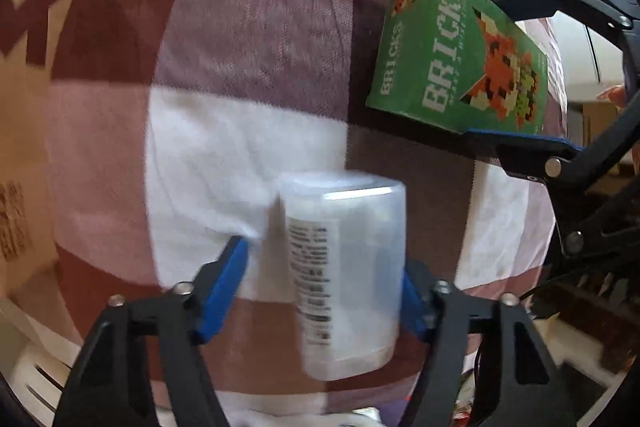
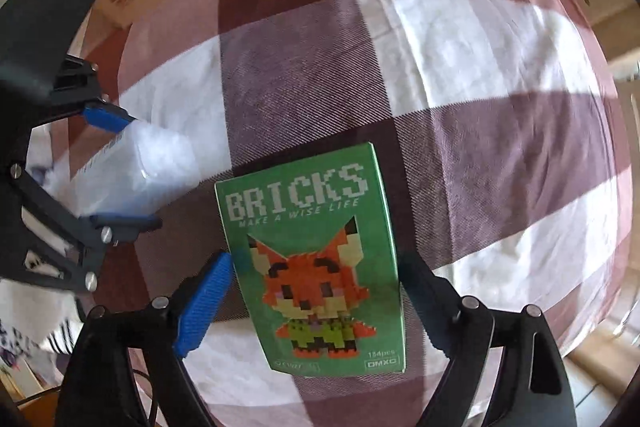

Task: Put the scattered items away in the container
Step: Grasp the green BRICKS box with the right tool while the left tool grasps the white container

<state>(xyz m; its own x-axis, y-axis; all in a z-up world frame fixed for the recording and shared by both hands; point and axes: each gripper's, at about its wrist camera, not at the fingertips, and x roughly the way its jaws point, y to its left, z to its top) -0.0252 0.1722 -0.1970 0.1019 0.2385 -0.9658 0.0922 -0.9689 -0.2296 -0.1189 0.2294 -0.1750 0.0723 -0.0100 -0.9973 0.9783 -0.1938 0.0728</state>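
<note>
Carrying step: left claw (image 1: 324,291) clamped on translucent bottle (image 1: 344,267), right claw (image 2: 316,299) clamped on green bricks box (image 2: 316,259). Both aloft over checked cloth (image 2: 460,75). Next, probably locating the unseen container and lowering both in.

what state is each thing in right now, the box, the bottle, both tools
green BRICKS box: held off the cloth, front face toward the camera, closed
white bottle: held, blurred, cap on
left tool: shut on the bottle
right tool: shut on the box
checked cloth: spread flat, wrinkled
</note>
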